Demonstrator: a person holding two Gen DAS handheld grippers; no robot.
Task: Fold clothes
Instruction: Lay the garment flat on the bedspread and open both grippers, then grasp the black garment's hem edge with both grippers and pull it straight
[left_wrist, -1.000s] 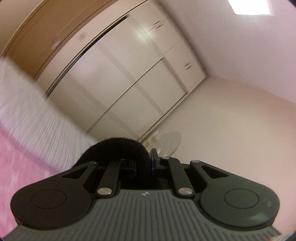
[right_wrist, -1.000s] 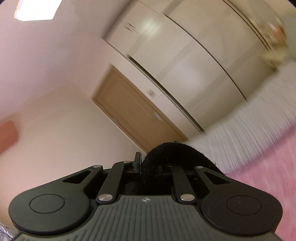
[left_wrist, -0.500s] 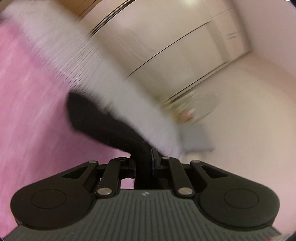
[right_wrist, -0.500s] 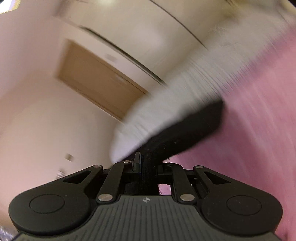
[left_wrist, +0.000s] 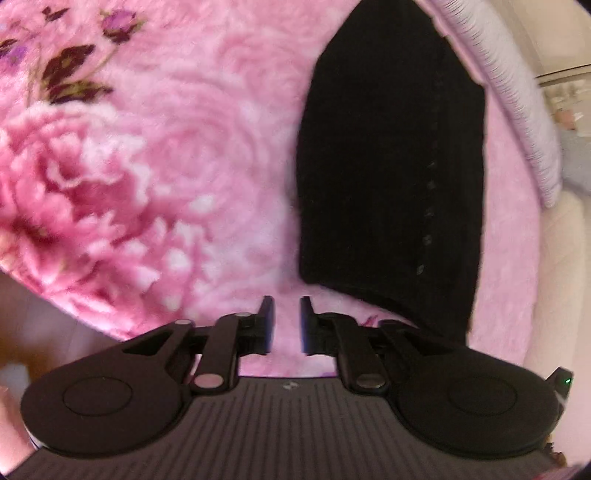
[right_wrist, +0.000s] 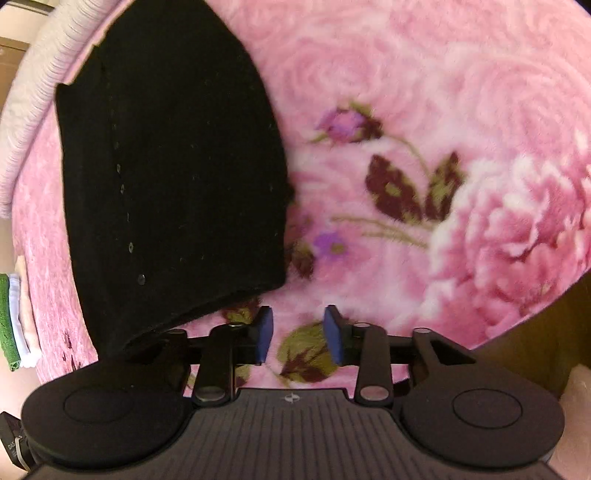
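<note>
Now, black garment (left_wrist: 391, 177): it lies flat on your bed, folded into a long dark panel that narrows toward the far end; a faint row of small buttons or studs runs along it (right_wrist: 122, 188).
Garment's place, left wrist view: it sits right of centre, its near edge just beyond your right finger, its far tip close to the bed's far edge.
Garment's place, right wrist view: the same garment (right_wrist: 173, 166) fills the left half, its curved near hem just beyond and left of your left finger.
Left hand-held gripper (left_wrist: 284, 323): your jaws stand narrowly apart with nothing between them, over bare blanket; the garment is to its right, not touching the pads.
Right hand-held gripper (right_wrist: 297, 332): your jaws are parted somewhat wider, also empty, above a printed leaf; the garment's hem ends left of them.
Pink blanket (left_wrist: 177, 155): fluffy, printed with large roses and dark leaves, it covers the bed beneath the garment and both tools (right_wrist: 461, 184).
White ribbed cover (left_wrist: 517, 92): it edges the far side of the blanket, just past the garment; you see it again at far left in the right wrist view (right_wrist: 33, 99).
Folded stack (right_wrist: 14, 321): green and white cloths lie at the blanket's left edge, well apart from the garment.
</note>
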